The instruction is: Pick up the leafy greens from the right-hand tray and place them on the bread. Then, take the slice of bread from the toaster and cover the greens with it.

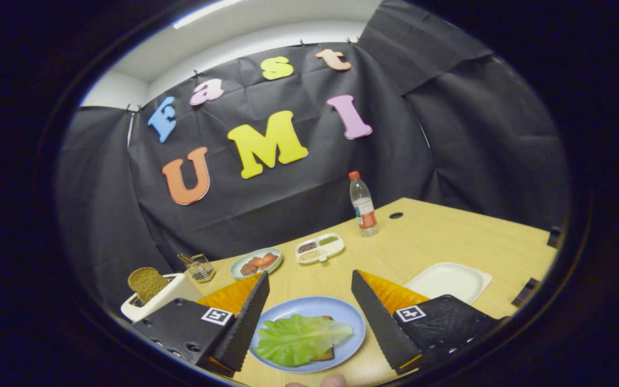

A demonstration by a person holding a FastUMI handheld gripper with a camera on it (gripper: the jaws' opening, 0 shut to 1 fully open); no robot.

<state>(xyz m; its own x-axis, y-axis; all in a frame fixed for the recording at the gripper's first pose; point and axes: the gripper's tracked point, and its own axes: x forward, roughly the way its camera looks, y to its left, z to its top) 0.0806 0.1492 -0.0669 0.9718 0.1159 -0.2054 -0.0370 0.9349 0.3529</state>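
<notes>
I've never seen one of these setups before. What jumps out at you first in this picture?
The bright green lettuce leaf grabs the eye first, lying over a slice of bread on a blue plate, between the gripper and its wide-open jaws. To the left, a brown slice of toast sticks up from a white toaster. Farther back on the wooden table stands a water bottle.

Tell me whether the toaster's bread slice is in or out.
In. The bread slice stands upright in the toaster, beyond the open gripper.
</notes>
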